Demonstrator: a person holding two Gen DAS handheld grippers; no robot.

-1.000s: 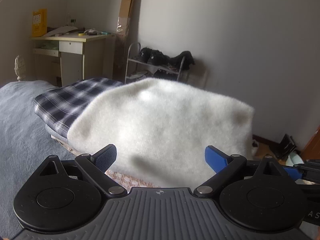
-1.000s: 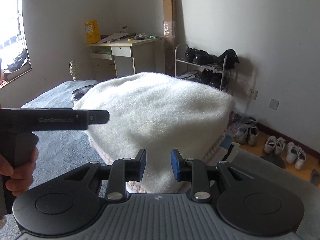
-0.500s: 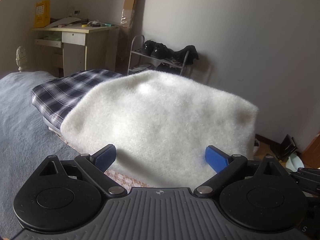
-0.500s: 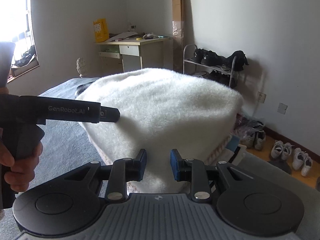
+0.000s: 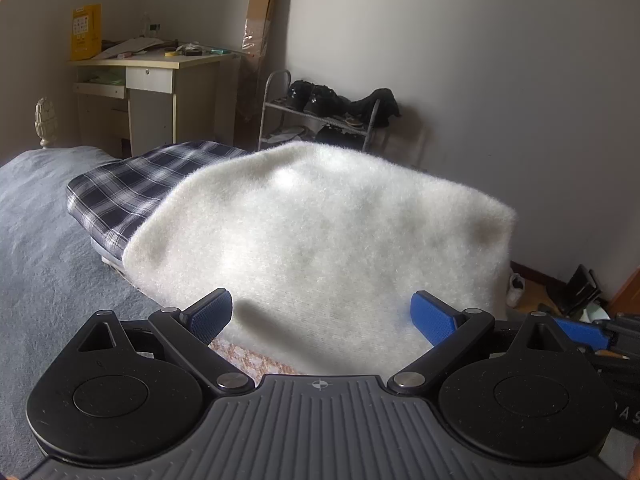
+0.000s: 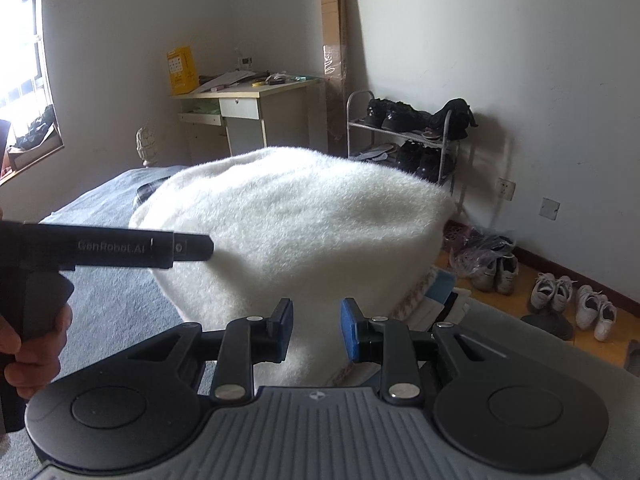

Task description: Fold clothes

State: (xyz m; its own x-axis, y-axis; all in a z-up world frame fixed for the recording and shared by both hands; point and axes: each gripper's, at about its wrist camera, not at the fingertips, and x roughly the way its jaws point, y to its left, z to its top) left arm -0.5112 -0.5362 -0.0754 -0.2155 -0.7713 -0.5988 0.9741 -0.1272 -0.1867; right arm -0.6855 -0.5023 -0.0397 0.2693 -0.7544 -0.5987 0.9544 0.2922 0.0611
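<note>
We see plain white walls (image 6: 500,40). A small desk (image 6: 248,100) stands in the corner with a yellow box (image 6: 182,70) on top. A metal shoe rack (image 6: 404,132) is beside it. White shoes (image 6: 572,300) sit on the wooden floor (image 6: 460,264). Sunlight comes through the window (image 6: 24,60).

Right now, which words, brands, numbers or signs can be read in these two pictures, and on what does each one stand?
"GenRobot.AI": on the black body of the left gripper, seen from the right wrist view.
"AS": letters cut off at the picture edge, on a black part at the far right of the left wrist view.
Yellow box on the desk: printed marks, too small to read.
Nothing else is readable.
</note>
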